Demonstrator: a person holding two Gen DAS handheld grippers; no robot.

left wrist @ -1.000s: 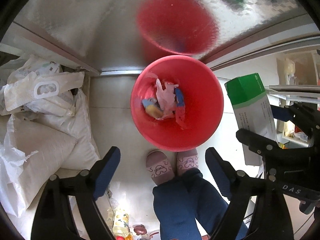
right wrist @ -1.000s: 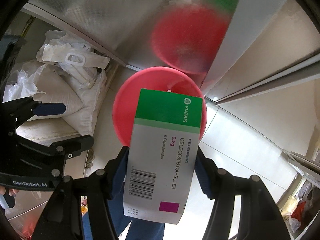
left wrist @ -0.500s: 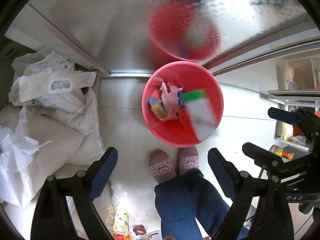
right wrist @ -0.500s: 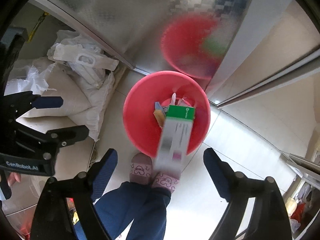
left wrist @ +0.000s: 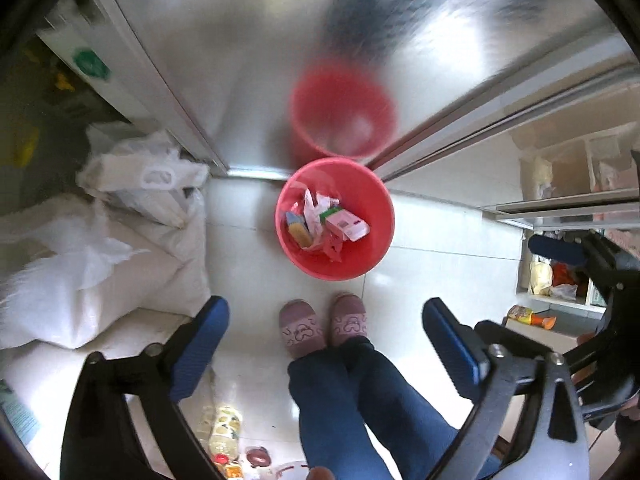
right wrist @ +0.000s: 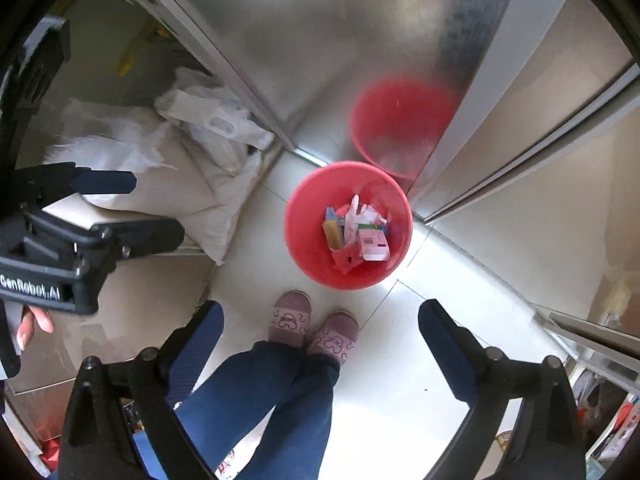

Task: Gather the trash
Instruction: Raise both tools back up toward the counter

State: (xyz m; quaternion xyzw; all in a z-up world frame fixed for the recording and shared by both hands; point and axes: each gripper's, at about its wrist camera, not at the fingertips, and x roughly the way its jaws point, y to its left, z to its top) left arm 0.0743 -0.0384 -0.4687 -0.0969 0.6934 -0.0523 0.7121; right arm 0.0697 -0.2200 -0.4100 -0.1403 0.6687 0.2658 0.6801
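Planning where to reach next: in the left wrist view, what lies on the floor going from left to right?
White sacks → white plastic bag → red bin with the trash → shelf with bottles.

Both grippers, left (left wrist: 324, 344) and right (right wrist: 320, 344), point down (jaws just spread, empty).

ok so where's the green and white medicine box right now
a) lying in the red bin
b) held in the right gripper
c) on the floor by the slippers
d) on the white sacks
a, the medicine box lies among the other trash inside the red bin, and the right gripper is open with nothing between its fingers.
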